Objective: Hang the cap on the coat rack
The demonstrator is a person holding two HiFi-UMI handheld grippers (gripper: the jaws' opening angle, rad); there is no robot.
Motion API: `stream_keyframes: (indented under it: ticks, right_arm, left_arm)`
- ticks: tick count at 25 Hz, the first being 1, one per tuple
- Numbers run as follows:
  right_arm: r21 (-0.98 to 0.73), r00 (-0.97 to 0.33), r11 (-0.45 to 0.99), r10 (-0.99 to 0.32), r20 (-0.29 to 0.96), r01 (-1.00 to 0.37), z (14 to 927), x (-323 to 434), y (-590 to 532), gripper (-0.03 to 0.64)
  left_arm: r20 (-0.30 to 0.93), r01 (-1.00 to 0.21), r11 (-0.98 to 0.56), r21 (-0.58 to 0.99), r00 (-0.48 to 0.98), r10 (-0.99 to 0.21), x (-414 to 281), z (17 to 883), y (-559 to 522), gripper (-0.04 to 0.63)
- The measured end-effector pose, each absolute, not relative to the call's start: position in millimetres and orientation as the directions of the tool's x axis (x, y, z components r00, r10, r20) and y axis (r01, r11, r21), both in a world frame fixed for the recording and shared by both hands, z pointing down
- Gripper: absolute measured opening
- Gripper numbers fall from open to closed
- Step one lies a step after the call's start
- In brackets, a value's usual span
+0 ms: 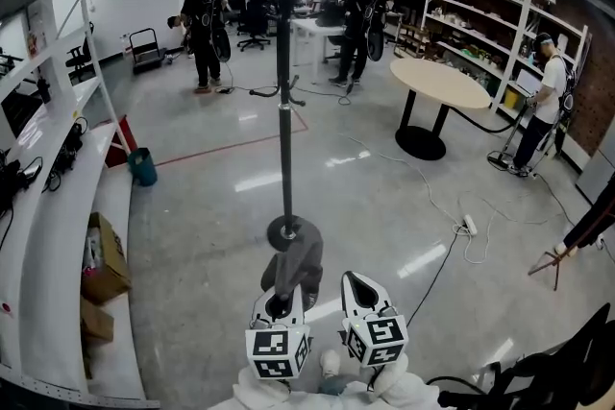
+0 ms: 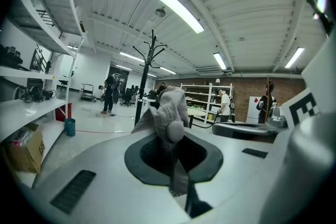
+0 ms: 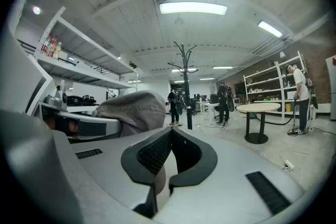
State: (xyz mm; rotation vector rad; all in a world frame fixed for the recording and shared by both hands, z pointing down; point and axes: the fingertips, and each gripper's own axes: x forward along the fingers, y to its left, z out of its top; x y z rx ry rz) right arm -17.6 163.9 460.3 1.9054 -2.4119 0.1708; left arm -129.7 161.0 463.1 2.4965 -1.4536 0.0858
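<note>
Directly ahead of the left gripper (image 1: 281,304), whose fingers pinch the grey cap (image 1: 294,262) so that it stands up beyond their tips, the coat rack (image 1: 284,110) rises from its round base. Just to the right, the right gripper (image 1: 358,285) has its fingers closed together and empty. White shelving (image 1: 58,206) runs along far to their left, a floor cable (image 1: 432,197) and a round table (image 1: 439,82) lie ahead to their right, and bare floor surrounds the rack.
</note>
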Motion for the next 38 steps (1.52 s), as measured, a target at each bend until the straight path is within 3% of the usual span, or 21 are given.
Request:
stream_keyframes:
  ticks: [38]
  right_arm:
    - [-0.093, -0.342, 0.33, -0.923, 0.179, -0.939, 487, 67, -22, 0.009]
  left_arm:
    - [0.232, -0.92, -0.36, 0.153, 0.387, -0.892, -58, 479, -13, 0.015]
